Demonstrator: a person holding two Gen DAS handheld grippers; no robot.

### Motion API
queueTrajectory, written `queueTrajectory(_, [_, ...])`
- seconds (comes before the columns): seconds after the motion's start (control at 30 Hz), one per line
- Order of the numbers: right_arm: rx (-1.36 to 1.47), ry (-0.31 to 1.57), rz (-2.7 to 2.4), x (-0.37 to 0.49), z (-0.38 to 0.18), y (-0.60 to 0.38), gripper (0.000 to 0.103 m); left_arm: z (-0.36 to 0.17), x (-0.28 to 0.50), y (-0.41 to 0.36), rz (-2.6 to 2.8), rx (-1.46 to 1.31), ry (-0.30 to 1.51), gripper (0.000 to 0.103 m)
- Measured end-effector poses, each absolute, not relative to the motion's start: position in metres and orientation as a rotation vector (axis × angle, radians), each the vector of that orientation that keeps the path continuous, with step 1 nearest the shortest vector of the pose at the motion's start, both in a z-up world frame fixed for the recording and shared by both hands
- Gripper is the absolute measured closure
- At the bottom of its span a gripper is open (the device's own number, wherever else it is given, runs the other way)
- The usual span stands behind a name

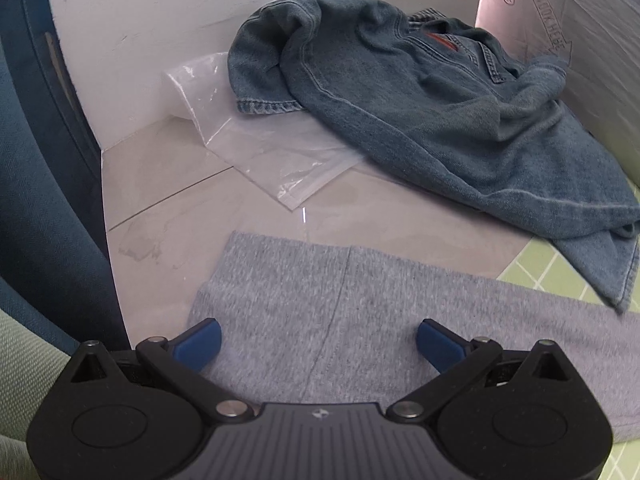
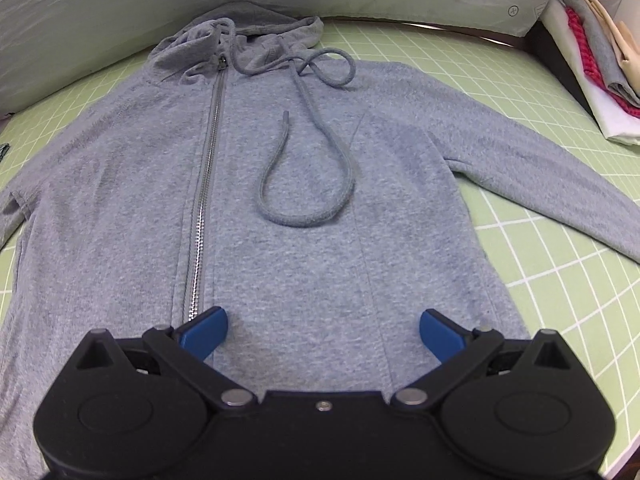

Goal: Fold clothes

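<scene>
From the left wrist camera, the left gripper (image 1: 318, 338) hung with its blue fingers (image 1: 200, 342) spread wide and nothing between them, poised over a sleeve of the grey hoodie (image 1: 360, 312). That sleeve lay flat, running off the edge of the green grid mat (image 1: 560, 272) onto a pale tiled floor (image 1: 180, 200). Beyond it a crumpled denim jacket (image 1: 420, 100) sat heaped in the far corner, one hem trailing down over the mat's edge and just touching the grey sleeve. A clear plastic bag (image 1: 260, 140) lay partly under the jacket's left side. White panels (image 1: 140, 40) stood behind the heap, and a blue fabric mass (image 1: 36, 160) filled the left edge of the view.

From the right wrist camera, the right gripper (image 2: 324, 334) also stood wide, empty, low over the hoodie's bottom hem. The grey hoodie (image 2: 280, 200) lay front-up and spread flat along the middle of the green grid mat (image 2: 540, 260), its hood toward the far edge and its sleeves reaching out toward both side edges. The zipper (image 2: 206, 184) was closed, running up to the collar. A drawstring (image 2: 304, 184) curled in a loose loop on the chest. A stack of folded clothes (image 2: 596, 52) in red, grey and cream rested beyond the mat's far right corner, and a white panel (image 2: 100, 20) rose along the far edge.
</scene>
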State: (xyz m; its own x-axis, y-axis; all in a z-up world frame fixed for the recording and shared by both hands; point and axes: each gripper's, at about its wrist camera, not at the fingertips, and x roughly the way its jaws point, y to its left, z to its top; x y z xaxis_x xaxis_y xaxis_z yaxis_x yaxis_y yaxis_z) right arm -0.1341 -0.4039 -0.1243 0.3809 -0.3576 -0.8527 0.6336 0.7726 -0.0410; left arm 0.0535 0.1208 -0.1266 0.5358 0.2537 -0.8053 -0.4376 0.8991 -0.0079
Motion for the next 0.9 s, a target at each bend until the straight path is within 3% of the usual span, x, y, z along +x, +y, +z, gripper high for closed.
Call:
queueTrajectory(0.2, [0.33,0.997,-0.644,-0.137,-0.124,-0.403,0.0,-0.123,0.05,0.113,0.374,-0.162,0.883,0.026])
queueTrajectory(0.3, [0.332,0.993,-0.635,-0.141,-0.124,-0.4,0.0,-0.118,0.053,0.108,0.345,-0.137,0.887,0.054])
queueTrajectory(0.37, [0.33,0.995,-0.63,-0.141,-0.123,-0.399,0.0,-0.114,0.056,0.105,0.302,-0.134,0.904,0.086])
queueTrajectory(0.67, [0.324,1.006,-0.585,-0.14,-0.12,-0.405,0.0,-0.083,0.048,0.072,0.164,-0.239,0.862,0.091])
queueTrajectory(0.9, [0.309,0.946,-0.573,-0.152,-0.105,-0.419,0.0,-0.057,0.039,-0.003,-0.012,-0.277,0.832,0.091])
